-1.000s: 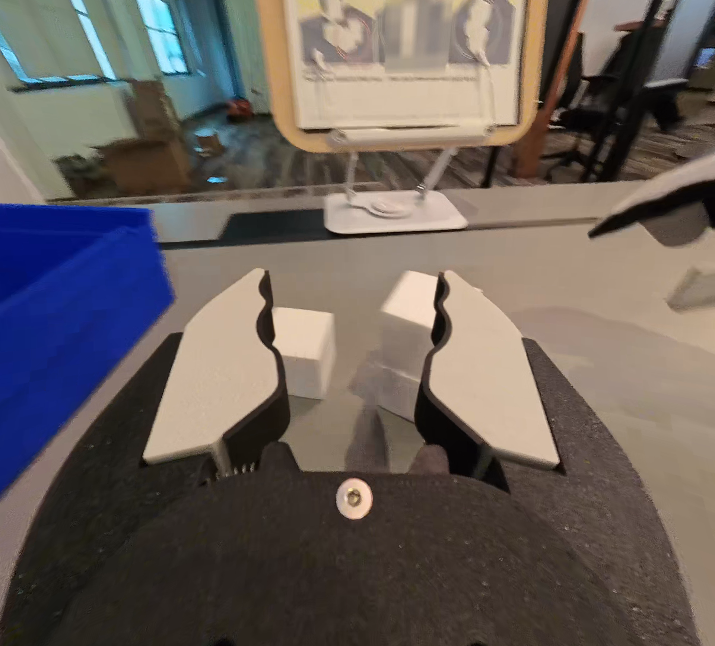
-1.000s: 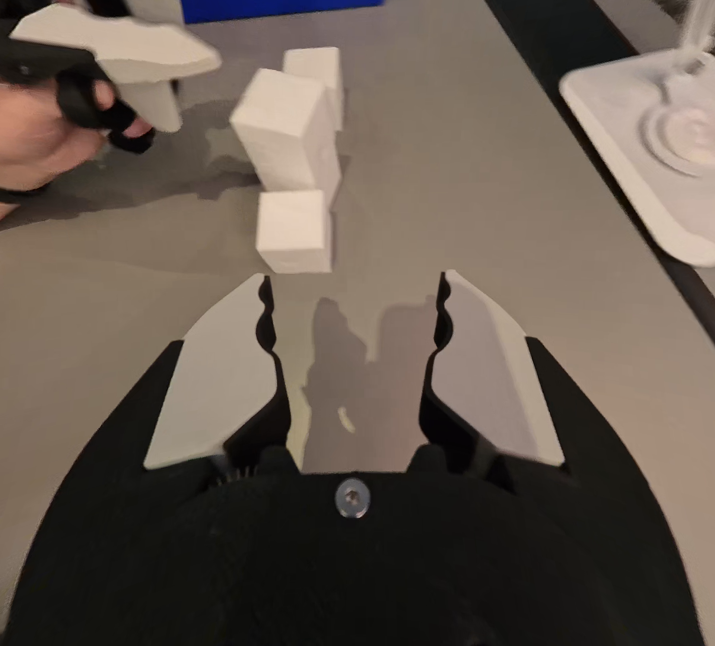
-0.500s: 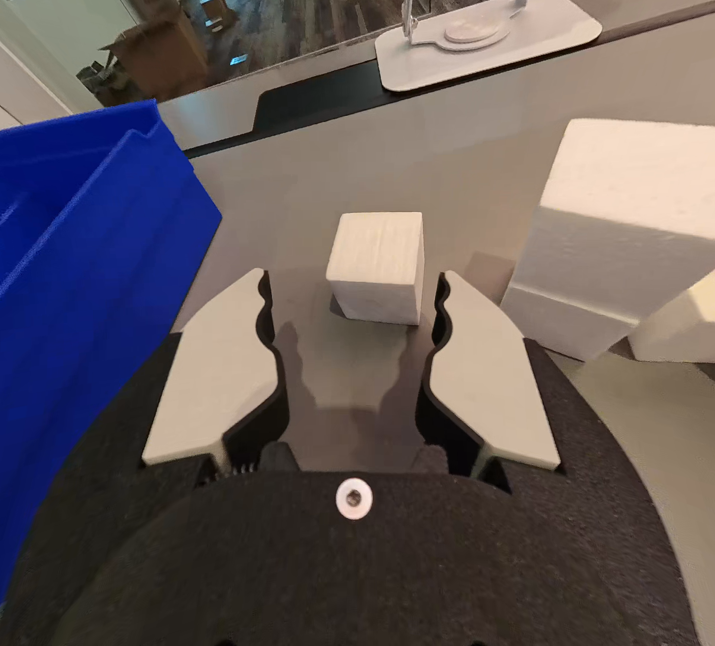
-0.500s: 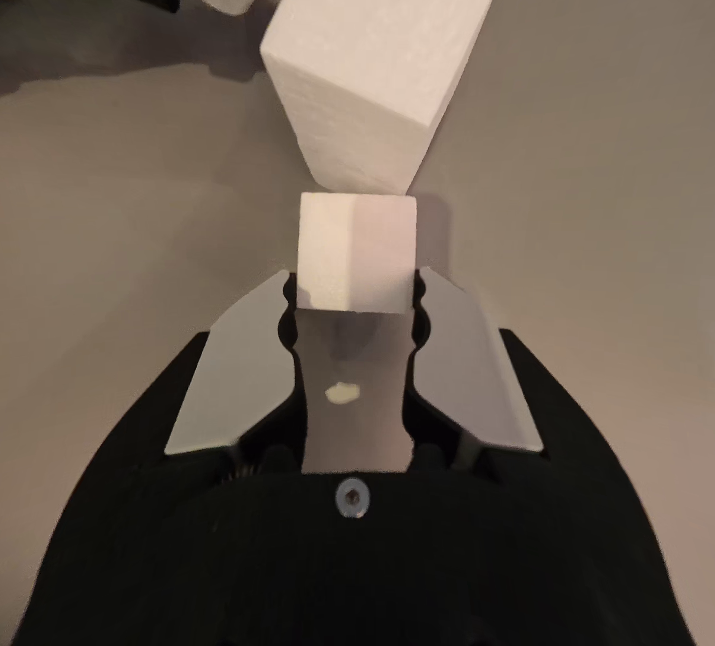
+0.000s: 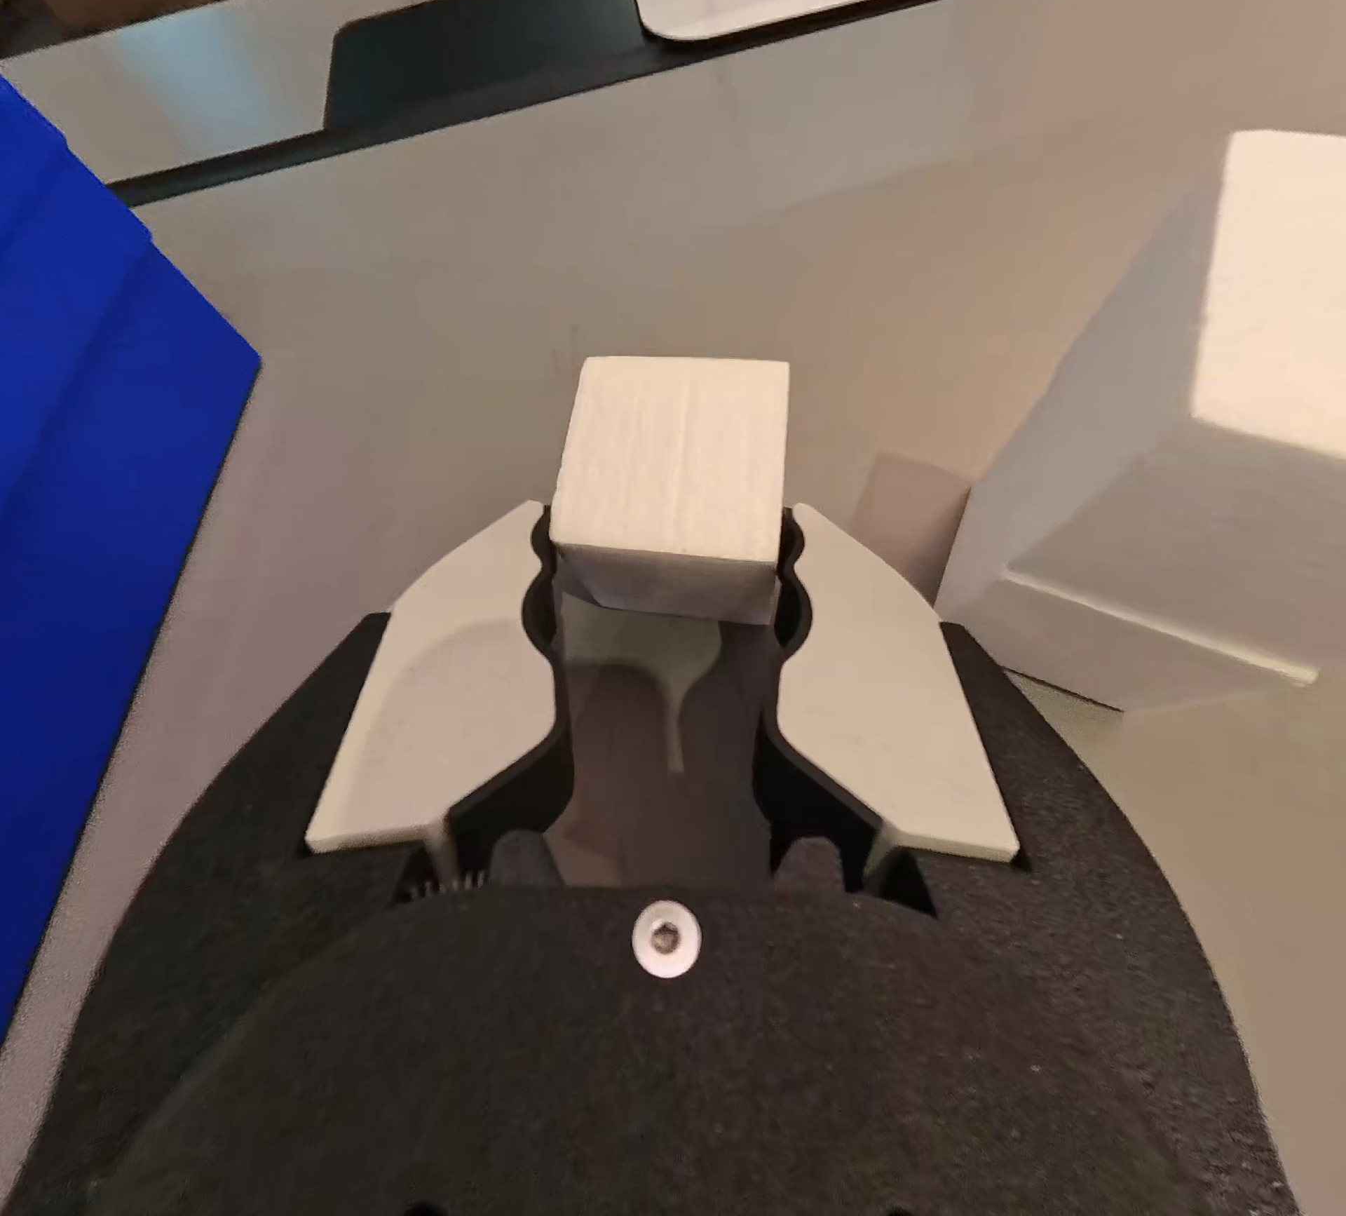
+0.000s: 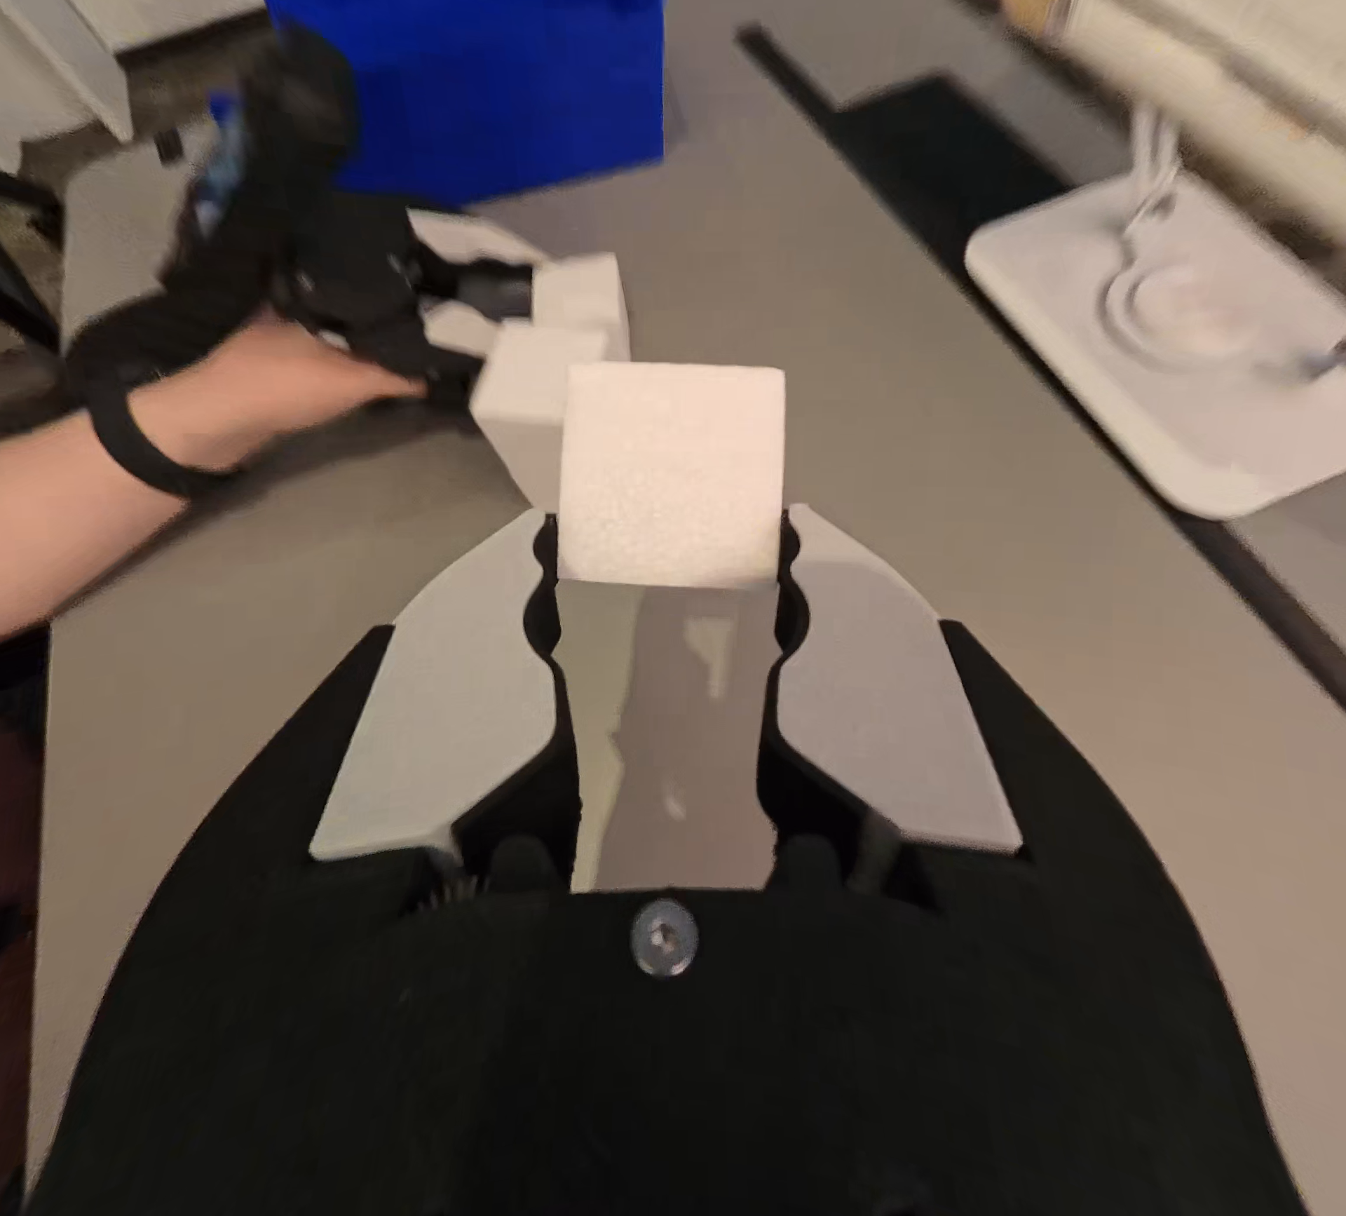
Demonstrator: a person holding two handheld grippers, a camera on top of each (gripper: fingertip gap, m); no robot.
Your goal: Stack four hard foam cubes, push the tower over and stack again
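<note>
Left wrist view: the left gripper (image 5: 666, 529) pinches a white foam cube (image 5: 674, 463) between its fingertips, low over the grey worktop (image 5: 451, 307). The right gripper (image 6: 666, 536) likewise pinches a second cube (image 6: 674, 471), raised.

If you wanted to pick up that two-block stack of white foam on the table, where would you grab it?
Probably the upper cube of the stack, one finger on each of two opposite flat faces, coming in level from the side. Its faces are flat and parallel, as with the cube the left tool clamps. Gripping only the top would lift one cube alone.
</note>
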